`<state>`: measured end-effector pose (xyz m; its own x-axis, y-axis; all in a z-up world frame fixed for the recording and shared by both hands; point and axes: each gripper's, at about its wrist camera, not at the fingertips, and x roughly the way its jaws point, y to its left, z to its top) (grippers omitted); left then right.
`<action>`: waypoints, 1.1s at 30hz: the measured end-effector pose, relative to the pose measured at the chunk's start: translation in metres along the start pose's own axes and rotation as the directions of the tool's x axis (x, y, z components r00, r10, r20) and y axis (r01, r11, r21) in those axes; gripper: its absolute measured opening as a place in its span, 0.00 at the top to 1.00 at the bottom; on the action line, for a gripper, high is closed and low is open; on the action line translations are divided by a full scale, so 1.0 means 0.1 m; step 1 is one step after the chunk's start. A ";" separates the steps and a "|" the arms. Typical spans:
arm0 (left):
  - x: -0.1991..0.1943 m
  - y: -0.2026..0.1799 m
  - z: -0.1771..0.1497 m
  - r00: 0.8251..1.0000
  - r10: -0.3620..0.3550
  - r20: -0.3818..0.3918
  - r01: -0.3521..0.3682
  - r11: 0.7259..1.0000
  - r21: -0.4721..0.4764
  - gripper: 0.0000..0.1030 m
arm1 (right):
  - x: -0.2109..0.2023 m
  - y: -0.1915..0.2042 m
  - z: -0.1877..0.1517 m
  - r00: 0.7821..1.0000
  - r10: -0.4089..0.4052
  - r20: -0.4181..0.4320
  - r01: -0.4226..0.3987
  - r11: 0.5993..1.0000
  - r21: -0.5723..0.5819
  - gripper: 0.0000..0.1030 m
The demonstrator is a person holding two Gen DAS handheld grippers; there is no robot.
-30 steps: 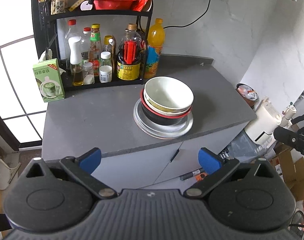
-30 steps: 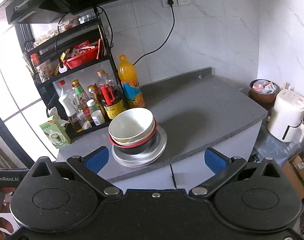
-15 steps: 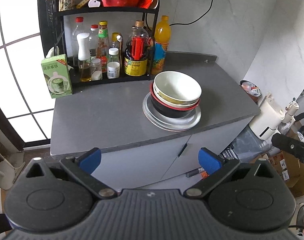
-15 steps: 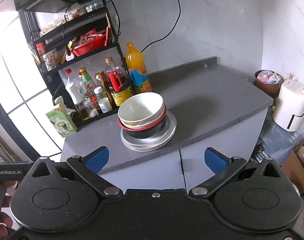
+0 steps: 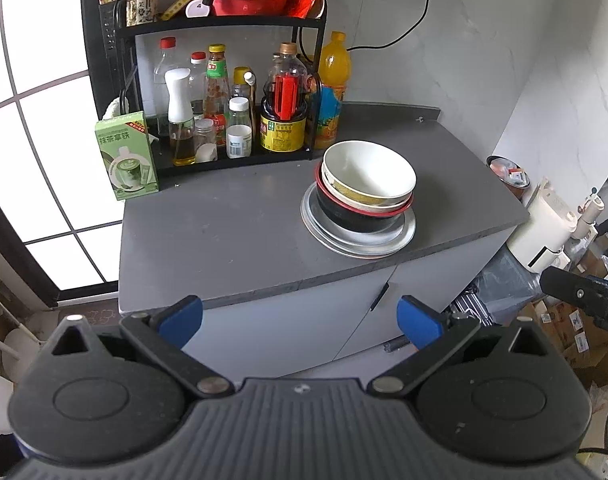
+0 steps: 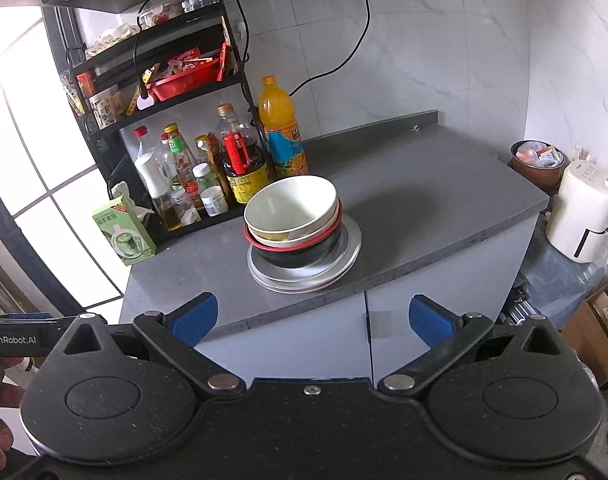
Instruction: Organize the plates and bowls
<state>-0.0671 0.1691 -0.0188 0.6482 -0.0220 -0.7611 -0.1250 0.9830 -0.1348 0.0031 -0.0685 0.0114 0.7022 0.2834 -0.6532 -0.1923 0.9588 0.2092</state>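
Left gripper [image 5: 299,318]: jaws spread wide, holding nothing, in front of the cabinet and well apart from the stack.
Right gripper [image 6: 311,318]: jaws spread wide, holding nothing, likewise short of the counter.
Plates [image 5: 358,242]: stacked flat on the grey counter [image 5: 223,224], near its front edge.
Bowls: a black bowl with a red rim [image 5: 356,218] sits on the plates; a white bowl [image 5: 368,172] is nested on top, tilted slightly.
Surroundings: black rack [image 5: 207,28] of bottles behind the stack; orange drink bottle [image 5: 332,92] beside it; green carton [image 5: 125,156] at the left.
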 end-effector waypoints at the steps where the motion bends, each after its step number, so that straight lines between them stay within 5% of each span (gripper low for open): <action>1: 0.00 0.00 0.00 1.000 0.001 0.000 -0.001 1.000 0.000 0.01 | 0.00 0.00 0.00 1.000 0.000 0.000 0.000 1.000 0.000 0.00; 33: 0.02 0.03 0.08 1.000 -0.025 -0.007 0.025 0.999 0.045 0.01 | 0.05 0.05 0.02 0.999 -0.047 0.009 0.046 0.999 0.024 0.00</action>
<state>-0.0598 0.1738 -0.0153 0.6459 -0.0479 -0.7619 -0.0745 0.9893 -0.1253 0.0067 -0.0622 0.0107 0.7168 0.2381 -0.6553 -0.1432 0.9701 0.1958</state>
